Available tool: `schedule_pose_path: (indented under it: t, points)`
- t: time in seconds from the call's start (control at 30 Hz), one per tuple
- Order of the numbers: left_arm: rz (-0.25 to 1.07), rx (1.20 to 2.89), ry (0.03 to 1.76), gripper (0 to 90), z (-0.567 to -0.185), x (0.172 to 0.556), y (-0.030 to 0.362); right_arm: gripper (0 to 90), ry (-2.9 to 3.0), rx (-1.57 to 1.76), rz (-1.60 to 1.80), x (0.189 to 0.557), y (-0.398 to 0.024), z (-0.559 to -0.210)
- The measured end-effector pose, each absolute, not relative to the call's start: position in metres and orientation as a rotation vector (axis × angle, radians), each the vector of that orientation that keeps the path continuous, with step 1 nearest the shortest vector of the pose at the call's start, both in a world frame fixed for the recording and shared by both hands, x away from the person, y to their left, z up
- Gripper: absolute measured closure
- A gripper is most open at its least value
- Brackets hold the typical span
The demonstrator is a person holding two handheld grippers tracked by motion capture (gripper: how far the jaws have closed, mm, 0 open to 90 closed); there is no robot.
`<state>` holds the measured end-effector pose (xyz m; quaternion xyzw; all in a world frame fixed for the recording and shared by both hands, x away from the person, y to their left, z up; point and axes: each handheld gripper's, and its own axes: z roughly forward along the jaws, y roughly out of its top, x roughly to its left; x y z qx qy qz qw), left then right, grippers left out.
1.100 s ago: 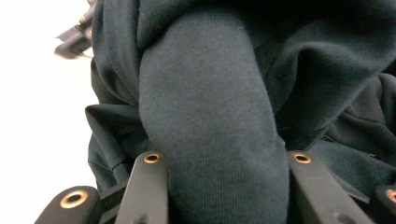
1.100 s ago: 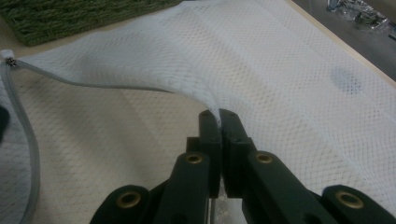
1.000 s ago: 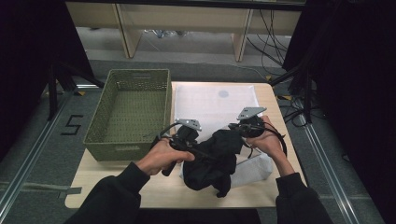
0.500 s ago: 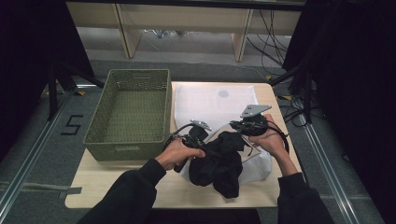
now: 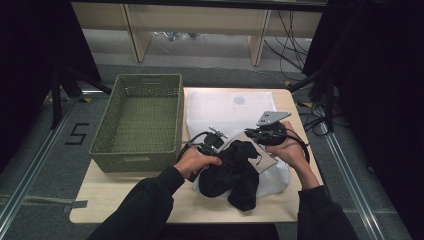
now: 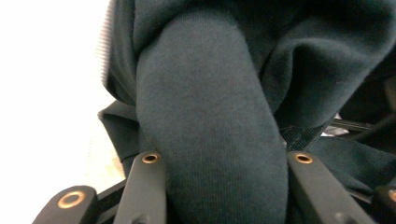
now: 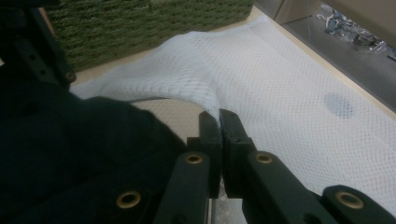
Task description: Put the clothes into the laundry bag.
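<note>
My dark garment (image 5: 231,172) is a soft, matte, near-black knit with a fine fleecy nap, bunched into thick rolled folds. It lies at the near middle of the table (image 5: 125,200), on top of the white mesh bag (image 5: 225,107) and partly at its mouth. In the left gripper view a fat rounded fold of it (image 6: 210,121) sits squeezed between my left claw's two black arms, so the left claw (image 5: 212,145) is gripping the garment.

The mesh bag (image 7: 299,93) is thin white netting with small regular holes, limp and flat over the far half of the table, with a faint grey round spot (image 7: 338,105) on it. My right claw (image 7: 219,122) is closed on the bag's edge: the netting rises in a smooth arch to the pinched tips, lifting the upper layer off the pale wood beneath. In the high view the right claw (image 5: 257,134) sits just beside the garment's far right side, with its grey three-cornered plate on top.

To the left stands an olive-green woven basket (image 5: 137,160), rectangular, with stiff open-weave walls.
</note>
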<state>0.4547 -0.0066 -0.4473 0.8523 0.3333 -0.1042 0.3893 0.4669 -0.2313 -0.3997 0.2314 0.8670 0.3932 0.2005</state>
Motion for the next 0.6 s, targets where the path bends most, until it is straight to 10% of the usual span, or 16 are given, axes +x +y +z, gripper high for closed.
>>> schedule_pose_path:
  t: [0.4, 0.6]
  points:
    - [0.0, 2.213, 0.963, 54.8, -0.465, 0.479, -0.017, 89.9, 2.425, 0.653, 1.097, 0.463, -0.229, -0.398]
    - [0.038, 2.134, 1.019, 30.3, -0.445, 0.47, -0.007, 89.9, 2.447, 0.681, 1.078, 0.465, -0.232, -0.405]
